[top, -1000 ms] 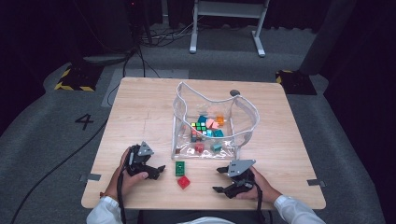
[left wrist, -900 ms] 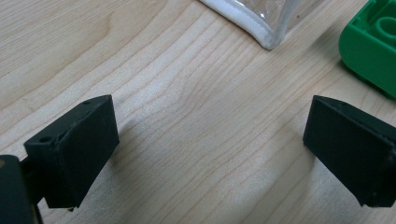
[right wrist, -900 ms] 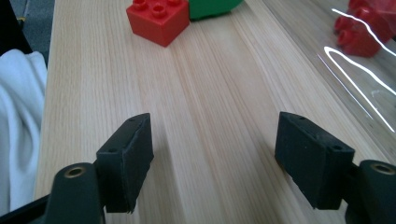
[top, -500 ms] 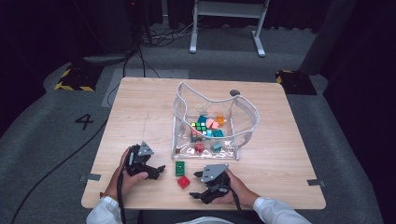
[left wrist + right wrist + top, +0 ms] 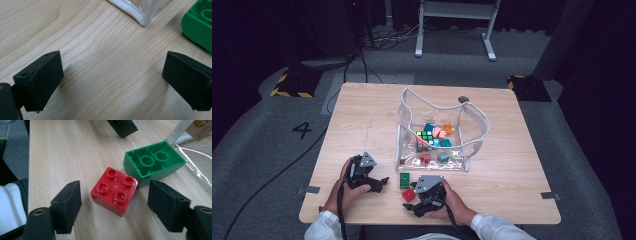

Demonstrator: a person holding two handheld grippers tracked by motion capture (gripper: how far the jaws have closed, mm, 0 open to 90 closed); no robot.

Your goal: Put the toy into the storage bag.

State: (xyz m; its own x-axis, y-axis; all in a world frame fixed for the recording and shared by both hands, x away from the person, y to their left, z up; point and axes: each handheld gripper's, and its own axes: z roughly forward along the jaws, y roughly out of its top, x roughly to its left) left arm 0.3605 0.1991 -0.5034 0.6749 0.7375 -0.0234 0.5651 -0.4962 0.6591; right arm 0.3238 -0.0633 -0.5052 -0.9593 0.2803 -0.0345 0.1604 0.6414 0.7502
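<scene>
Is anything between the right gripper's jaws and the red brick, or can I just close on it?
Nothing visible blocks it. The right gripper has its jaws open on either side of the red brick, bare table between. The green brick lies upside down just beyond, close to the red one's far corner and near the right jaw.

One table [image 5: 362, 125] carries everything. On it stands one clear bag [image 5: 472, 145], at about twelve o'clock from the near edge. Two loose bricks lie outside the bag, at its six o'clock: one red brick [image 5: 115, 191] with four studs on top, and one green brick [image 5: 155, 162] lying hollow side up, just beside the red one at its one o'clock. Inside the bag sits one puzzle cube [image 5: 424, 137] among several small coloured blocks, too jumbled to count. Two grippers: the left gripper [image 5: 379, 184] and the right gripper [image 5: 412, 204].
</scene>
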